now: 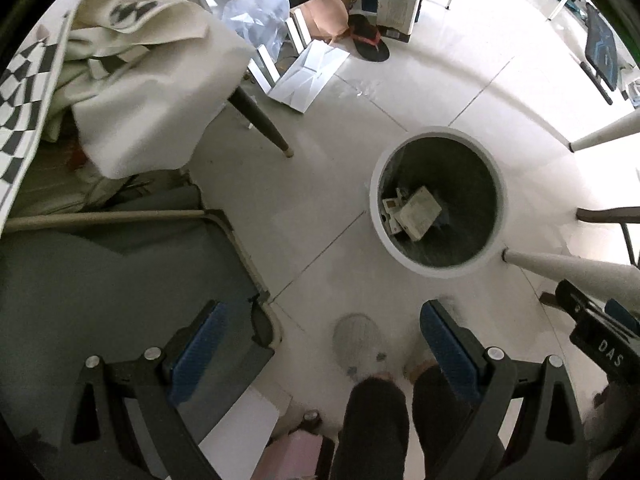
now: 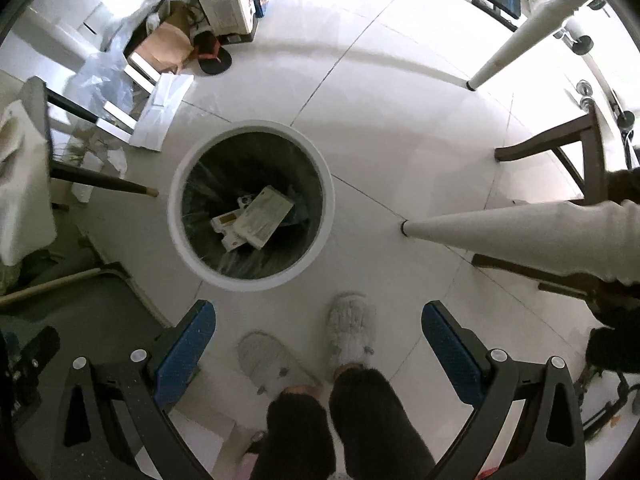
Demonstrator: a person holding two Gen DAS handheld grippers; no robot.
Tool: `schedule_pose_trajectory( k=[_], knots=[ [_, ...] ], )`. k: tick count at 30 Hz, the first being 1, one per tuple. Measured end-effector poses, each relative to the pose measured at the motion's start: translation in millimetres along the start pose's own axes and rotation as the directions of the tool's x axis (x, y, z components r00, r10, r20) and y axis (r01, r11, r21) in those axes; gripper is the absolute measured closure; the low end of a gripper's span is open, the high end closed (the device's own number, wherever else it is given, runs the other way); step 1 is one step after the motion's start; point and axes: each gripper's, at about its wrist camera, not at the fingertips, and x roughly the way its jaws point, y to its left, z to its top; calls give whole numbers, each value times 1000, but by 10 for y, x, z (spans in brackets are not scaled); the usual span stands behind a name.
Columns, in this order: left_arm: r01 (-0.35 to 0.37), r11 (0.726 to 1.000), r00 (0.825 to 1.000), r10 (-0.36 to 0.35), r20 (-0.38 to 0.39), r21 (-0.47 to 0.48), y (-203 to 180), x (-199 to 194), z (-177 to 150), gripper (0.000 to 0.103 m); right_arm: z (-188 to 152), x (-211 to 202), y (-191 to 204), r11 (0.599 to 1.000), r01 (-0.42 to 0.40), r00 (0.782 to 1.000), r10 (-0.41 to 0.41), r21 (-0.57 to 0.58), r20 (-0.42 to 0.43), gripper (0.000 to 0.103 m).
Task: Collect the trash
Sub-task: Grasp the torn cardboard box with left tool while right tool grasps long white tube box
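Observation:
A round white trash bin (image 1: 378, 216) with a dark liner stands on the tiled floor; it also shows in the right wrist view (image 2: 176, 216). Inside lie white cardboard boxes and packets (image 1: 418, 212) (image 2: 264, 216). My left gripper (image 1: 320, 320) is open and empty, held high above the floor, with the bin ahead and to the right. My right gripper (image 2: 318, 318) is open and empty, above the floor just in front of the bin.
A chair with cream cloth (image 1: 152, 80) stands left. Plastic sheets, cardboard and white boards (image 1: 308, 72) lie beyond it, with a dark slipper (image 1: 370, 42). White table legs (image 2: 500, 228) and dark chair legs (image 2: 560, 140) stand right. The person's slippered feet (image 2: 352, 336) are below.

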Motion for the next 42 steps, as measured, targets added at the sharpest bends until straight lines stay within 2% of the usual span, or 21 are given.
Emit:
schedule_pose_trajectory(
  k=[4, 9, 14, 16, 20, 24, 26, 30, 31, 33, 34, 37, 42],
  knots=[
    [8, 1000, 1000, -8, -2, -7, 105, -498, -161, 4, -154, -525, 26, 1000, -20, 1000, 20, -13, -2, 0],
    [-8, 1000, 999, 9, 37, -11, 248, -1221, -296, 4, -271, -1302, 64, 997, -64, 998, 63, -39, -5, 0],
    [-24, 999, 992, 26, 120, -25, 334, -1997, -226, 4, -128, -2205, 30, 990, -132, 990, 134, -40, 35, 0],
    [-24, 999, 985, 30, 168, -34, 303, -2290, -98, 4, 39, -2542, -63, 988, -153, 986, 154, -18, 62, 0],
    [-48, 998, 966, 56, 252, -35, 78, -2762, 292, 4, 625, -3178, -508, 981, -185, 978, 178, 52, 112, 0],
    [-52, 998, 951, 43, 307, 20, -408, -3043, 770, 0, 1348, -3599, -1275, 980, -154, 976, 131, 126, 175, 0],
    [-61, 996, 948, 38, 317, 62, -780, -3106, 1061, 0, 1706, -3678, -1697, 978, -124, 978, 91, 166, 188, 0],
    [-116, 987, 944, 76, 321, 109, -1417, -3079, 1574, 0, 2393, -3633, -2661, 962, -68, 980, 15, 265, 198, 0],
    [-123, 986, 948, 83, 307, 114, -1590, -3018, 1722, 0, 2616, -3582, -2968, 954, -56, 981, -3, 296, 194, 0],
    [-128, 984, 959, 91, 268, 123, -1894, -2921, 1968, 0, 2881, -3478, -3332, 945, -32, 983, -28, 326, 180, 0],
    [-128, 983, 966, 94, 242, 129, -2048, -2838, 2091, 0, 3093, -3382, -3579, 938, -24, 985, -36, 345, 166, 3],
    [-133, 980, 978, 105, 181, 151, -2410, -2641, 2370, 0, 3590, -3120, -3974, 935, -22, 991, -26, 354, 130, 12],
    [-138, 976, 986, 120, 116, 166, -2767, -2453, 2650, 0, 4206, -2720, -4092, 955, -28, 995, -3, 294, 103, 13]
  ],
)
